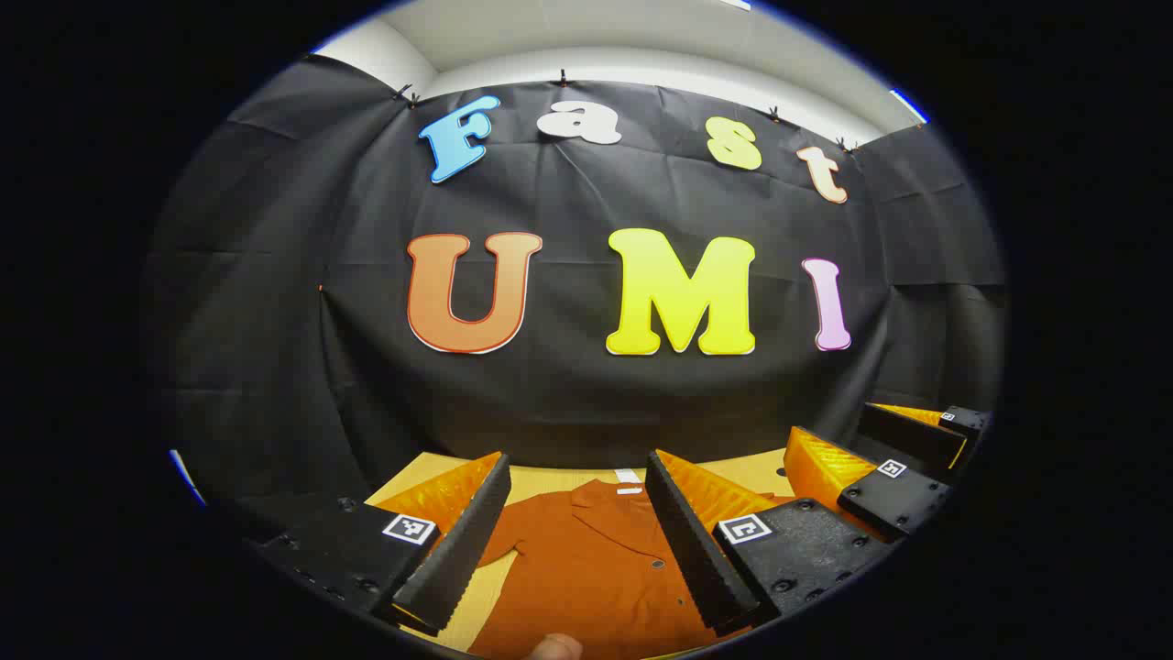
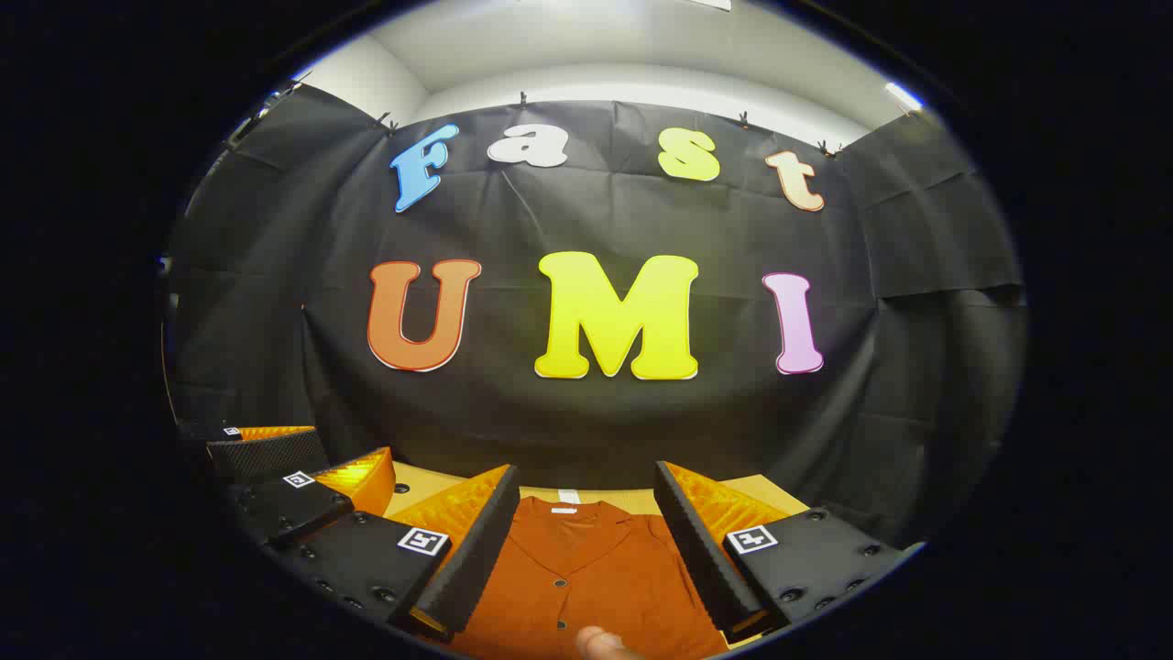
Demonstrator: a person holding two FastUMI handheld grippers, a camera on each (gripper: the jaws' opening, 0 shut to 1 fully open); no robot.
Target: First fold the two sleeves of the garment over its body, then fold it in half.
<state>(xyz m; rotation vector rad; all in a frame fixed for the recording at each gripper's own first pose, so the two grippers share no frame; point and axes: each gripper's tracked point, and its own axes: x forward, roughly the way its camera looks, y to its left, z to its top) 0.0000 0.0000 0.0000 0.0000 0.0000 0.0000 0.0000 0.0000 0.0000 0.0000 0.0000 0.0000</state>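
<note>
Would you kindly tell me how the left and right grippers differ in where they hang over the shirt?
The left gripper frames the shirt's collar and one short sleeve; the right gripper frames the collar and button line centrally. The left sits left of the right. Both are open, above the table, touching nothing.

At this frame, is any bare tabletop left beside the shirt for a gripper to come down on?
Little bare table shows: a strip between the shirt collar and the booth wall, and a sliver beside the short sleeve. The near side is crowded: the left gripper and right gripper hang open over the shirt, side by side.
</note>
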